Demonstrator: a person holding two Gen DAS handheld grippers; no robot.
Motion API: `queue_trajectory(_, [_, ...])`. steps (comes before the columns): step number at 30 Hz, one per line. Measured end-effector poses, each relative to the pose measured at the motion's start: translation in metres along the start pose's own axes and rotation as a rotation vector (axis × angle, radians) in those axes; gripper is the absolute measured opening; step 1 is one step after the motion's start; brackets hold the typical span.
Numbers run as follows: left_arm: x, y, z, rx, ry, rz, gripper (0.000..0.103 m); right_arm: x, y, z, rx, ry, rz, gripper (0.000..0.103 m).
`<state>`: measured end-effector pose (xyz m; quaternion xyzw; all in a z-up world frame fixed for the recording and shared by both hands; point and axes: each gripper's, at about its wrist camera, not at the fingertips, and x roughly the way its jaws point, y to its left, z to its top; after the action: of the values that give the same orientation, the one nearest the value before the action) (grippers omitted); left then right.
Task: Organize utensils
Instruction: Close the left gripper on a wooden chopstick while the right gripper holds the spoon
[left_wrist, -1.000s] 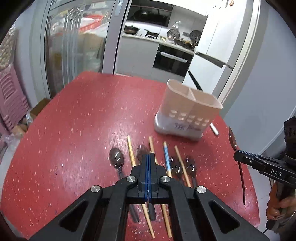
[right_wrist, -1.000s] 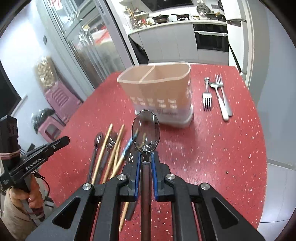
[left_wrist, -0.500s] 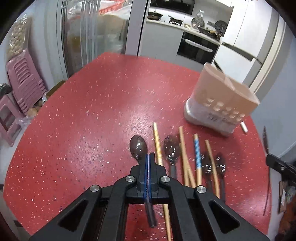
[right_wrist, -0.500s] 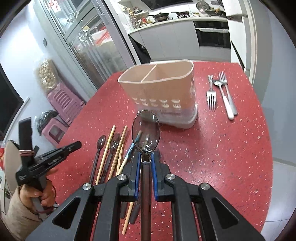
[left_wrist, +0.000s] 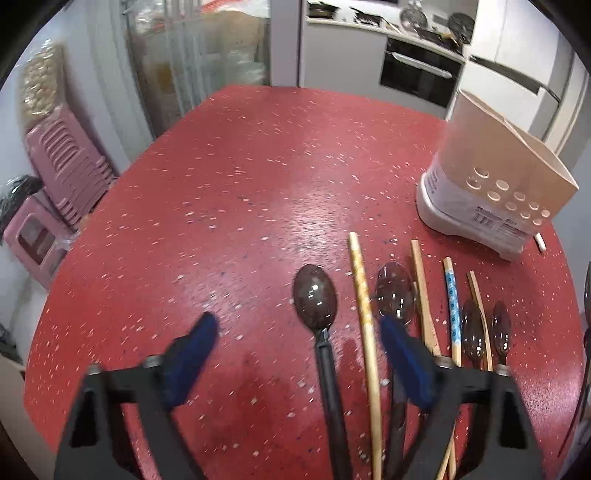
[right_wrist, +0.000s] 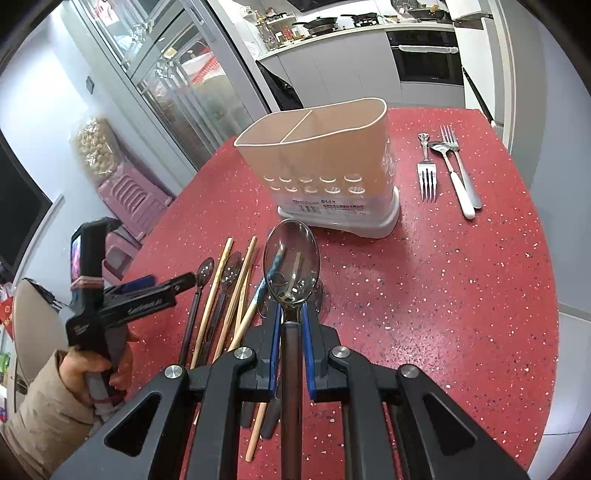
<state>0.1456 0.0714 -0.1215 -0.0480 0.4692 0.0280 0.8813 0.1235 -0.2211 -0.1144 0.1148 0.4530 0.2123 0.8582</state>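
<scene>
A beige two-compartment utensil holder (left_wrist: 495, 184) (right_wrist: 325, 166) stands on the red table (left_wrist: 240, 184). Several dark-handled spoons and wooden chopsticks lie in a row in front of it. My left gripper (left_wrist: 295, 336) is open, its blue pads either side of the leftmost spoon (left_wrist: 316, 299) and a chopstick (left_wrist: 364, 314). It also shows in the right wrist view (right_wrist: 173, 282). My right gripper (right_wrist: 290, 321) is shut on a clear-bowled spoon (right_wrist: 291, 258), held above the table in front of the holder.
Two forks (right_wrist: 426, 173) and a white-handled spoon (right_wrist: 456, 173) lie right of the holder. Pink stools (left_wrist: 55, 177) stand off the table's left edge. Glass cabinet doors and a kitchen counter with an oven are behind.
My left gripper has opened wide and dropped closer over the leftmost spoon. My right gripper has kept its spoon and moved slightly nearer the holder.
</scene>
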Motion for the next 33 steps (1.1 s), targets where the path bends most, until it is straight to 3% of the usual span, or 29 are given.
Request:
queue_trajectory(3, [0.022,-0.002,0.01,0.009,0.015,-0.019,0.089,-0.002,-0.001,0.0,0.006,-0.004,0.002,0.013])
queue_trajectory(12, [0.078,-0.014,0.033,0.046,0.071,-0.051,0.088,-0.006,-0.005,0.0,0.017,-0.017,-0.003,0.013])
queue_trajectory(15, [0.098,-0.016,0.037,0.059,0.117,-0.053,0.08,-0.005,-0.005,0.001,0.02,-0.015,-0.002,0.013])
queue_trajectory(24, [0.13,-0.03,0.049,0.143,0.189,-0.057,0.078,-0.002,-0.002,0.004,0.023,-0.01,0.005,0.013])
queue_trajectory(27, [0.133,-0.033,0.051,0.174,0.181,-0.075,0.039,-0.002,-0.001,0.004,0.02,-0.014,0.006,0.013])
queue_trajectory(28, [0.133,-0.035,0.052,0.179,0.206,-0.049,0.033,-0.003,0.0,0.004,0.018,-0.015,0.007,0.013])
queue_trajectory(33, [0.117,-0.032,0.045,0.147,0.18,-0.061,0.032,-0.007,0.003,0.005,0.01,-0.028,0.007,0.013])
